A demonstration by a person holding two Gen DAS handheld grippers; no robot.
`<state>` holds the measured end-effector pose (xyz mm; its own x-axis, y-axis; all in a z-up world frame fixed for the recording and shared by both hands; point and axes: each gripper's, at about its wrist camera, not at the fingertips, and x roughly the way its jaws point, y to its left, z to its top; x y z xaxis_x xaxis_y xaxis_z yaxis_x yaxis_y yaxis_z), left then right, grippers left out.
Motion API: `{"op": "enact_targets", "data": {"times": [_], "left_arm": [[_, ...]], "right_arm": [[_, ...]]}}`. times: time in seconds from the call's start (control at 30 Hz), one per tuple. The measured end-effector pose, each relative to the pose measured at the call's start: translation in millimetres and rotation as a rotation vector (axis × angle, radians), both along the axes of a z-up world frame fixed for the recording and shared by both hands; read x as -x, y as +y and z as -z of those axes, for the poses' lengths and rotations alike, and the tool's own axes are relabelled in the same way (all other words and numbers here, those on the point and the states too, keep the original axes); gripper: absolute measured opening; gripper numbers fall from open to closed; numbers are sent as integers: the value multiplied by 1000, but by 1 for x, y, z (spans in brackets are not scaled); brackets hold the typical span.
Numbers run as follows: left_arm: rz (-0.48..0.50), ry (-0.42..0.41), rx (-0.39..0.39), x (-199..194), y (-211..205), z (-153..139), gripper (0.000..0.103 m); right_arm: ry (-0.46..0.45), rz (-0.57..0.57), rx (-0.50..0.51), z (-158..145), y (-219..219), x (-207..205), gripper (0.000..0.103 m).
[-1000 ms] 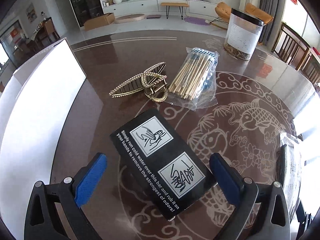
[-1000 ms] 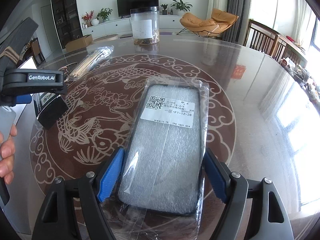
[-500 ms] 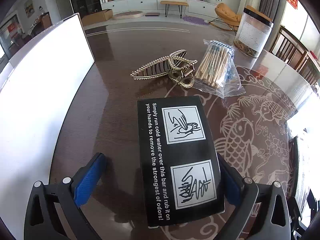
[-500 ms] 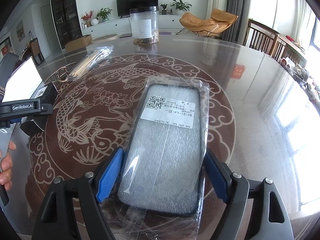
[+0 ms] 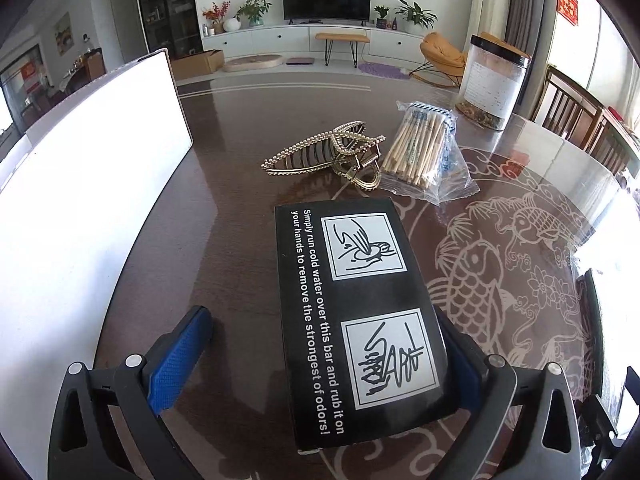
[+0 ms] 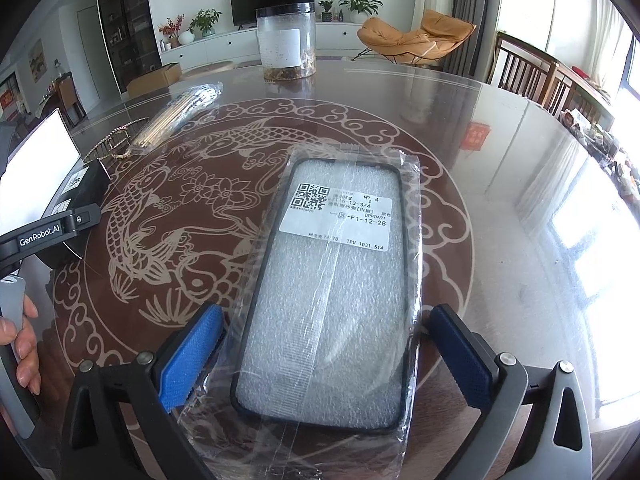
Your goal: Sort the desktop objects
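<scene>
on my left wrist view, the left gripper [image 5: 320, 360] has its fingers spread wide, with the black box [image 5: 360, 316] lying flat on the table [image 5: 240, 140] between them. the box sits against the right-side finger, though i can't tell whether that pad presses on it, and the blue left-side pad [image 5: 178, 360] stands clear of it. beyond the box lie a gold hair claw [image 5: 324, 154] and, just beside it, a bag of wooden sticks [image 5: 424, 152]. a clear jar [image 5: 494, 82] stands farther back, and a white board [image 5: 88, 184] runs along the left.

on my right wrist view, the right gripper [image 6: 324, 356] is opening its jaws, both blue pads off the bagged phone case [image 6: 332, 288] that lies flat between them. at the left edge i see the other gripper over the box, and a hand [image 6: 22, 344].
</scene>
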<state>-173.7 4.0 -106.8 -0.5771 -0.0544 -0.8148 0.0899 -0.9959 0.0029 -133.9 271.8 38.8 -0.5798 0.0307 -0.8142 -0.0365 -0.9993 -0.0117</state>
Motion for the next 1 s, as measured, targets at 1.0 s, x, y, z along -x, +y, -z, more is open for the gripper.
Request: {"op": "enact_targets", "data": {"times": [1.0], "left_arm": [[-1,-1,1,0,2,-1,103]], "right_arm": [[0,0,0,0,0,-1,103]]}}
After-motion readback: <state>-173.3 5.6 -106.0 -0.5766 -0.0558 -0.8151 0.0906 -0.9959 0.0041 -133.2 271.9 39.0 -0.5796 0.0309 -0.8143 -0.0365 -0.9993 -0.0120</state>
